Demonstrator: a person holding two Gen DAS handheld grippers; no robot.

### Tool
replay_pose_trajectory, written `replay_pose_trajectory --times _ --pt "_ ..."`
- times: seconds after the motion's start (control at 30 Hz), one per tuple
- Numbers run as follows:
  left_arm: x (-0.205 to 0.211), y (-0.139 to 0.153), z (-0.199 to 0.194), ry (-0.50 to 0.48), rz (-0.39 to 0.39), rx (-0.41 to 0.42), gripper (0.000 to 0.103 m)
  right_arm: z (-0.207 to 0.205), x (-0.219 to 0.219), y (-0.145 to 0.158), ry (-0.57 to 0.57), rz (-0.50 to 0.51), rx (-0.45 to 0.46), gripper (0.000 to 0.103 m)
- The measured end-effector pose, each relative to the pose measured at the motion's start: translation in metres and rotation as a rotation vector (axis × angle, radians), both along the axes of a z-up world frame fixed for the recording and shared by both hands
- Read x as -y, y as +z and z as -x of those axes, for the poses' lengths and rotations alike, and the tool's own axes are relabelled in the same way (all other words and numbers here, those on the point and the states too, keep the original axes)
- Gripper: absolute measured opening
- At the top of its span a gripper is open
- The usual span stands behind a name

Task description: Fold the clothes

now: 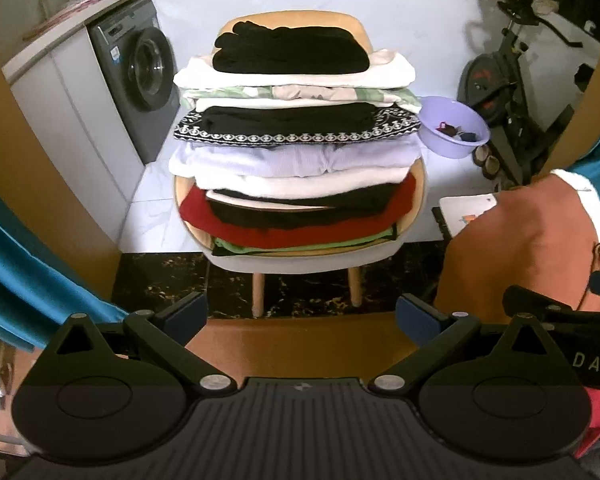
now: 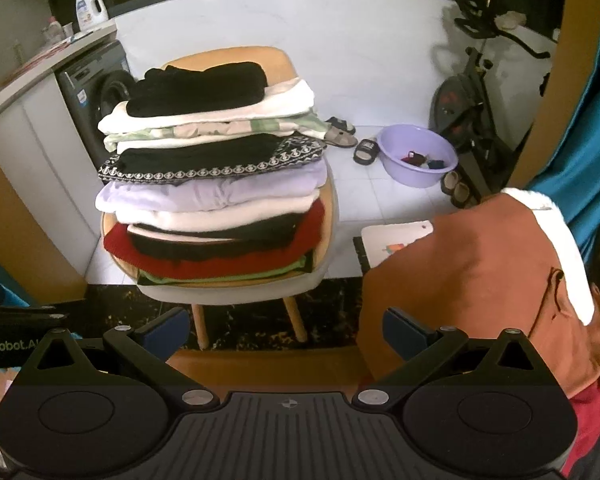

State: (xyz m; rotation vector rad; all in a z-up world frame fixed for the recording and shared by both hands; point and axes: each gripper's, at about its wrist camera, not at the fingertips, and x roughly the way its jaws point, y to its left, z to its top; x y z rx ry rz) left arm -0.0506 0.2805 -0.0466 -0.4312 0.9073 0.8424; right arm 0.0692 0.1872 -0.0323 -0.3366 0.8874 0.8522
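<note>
White floor tiles (image 2: 380, 208) carry a wooden chair (image 1: 418, 184) that stands directly ahead of both cameras. Its seat bears a tall stack of folded clothes (image 1: 296, 152): a black garment on top, then white, pale green, black with a patterned border, lilac, cream, black, red and green layers down to the seat. A grey front-loading washing machine (image 1: 140, 76) sits under a surface at the left, well apart from the chair. An exercise bike (image 2: 472, 96) stands at the right rear. An orange-brown garment (image 2: 472, 280) with a white edge hangs draped at the right foreground, just beside the right gripper's right finger; what supports it cannot be told. A lilac plastic basin (image 2: 418, 156) holding small dark items rests on the floor right of the chair, with sandals (image 2: 342, 136) near it. The left gripper (image 1: 302, 314) is spread wide and empty. The right gripper (image 2: 286, 330) is likewise spread wide, holding nothing.
</note>
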Motion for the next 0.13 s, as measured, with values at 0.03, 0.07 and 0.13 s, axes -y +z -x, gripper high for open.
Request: replay_pose_trajectory --times 0.03,0.07,0.13 --pt "0.0003 0.0007 0.0005 -0.005 -0.002 0.010 0.102 0.0002 0.0014 0.0006 -0.005 -0.002 -0.002 0.102" --pt "0.0018 0.0017 0.0018 -0.011 -0.009 0.018 0.102 -0.0006 0.0026 0.0009 -0.014 -0.003 -0.004 0.102" --pt "0.0038 0.0029 0.0021 -0.015 -0.016 0.019 0.102 -0.0013 0.0055 0.0007 -0.029 -0.001 -0.011 0.102"
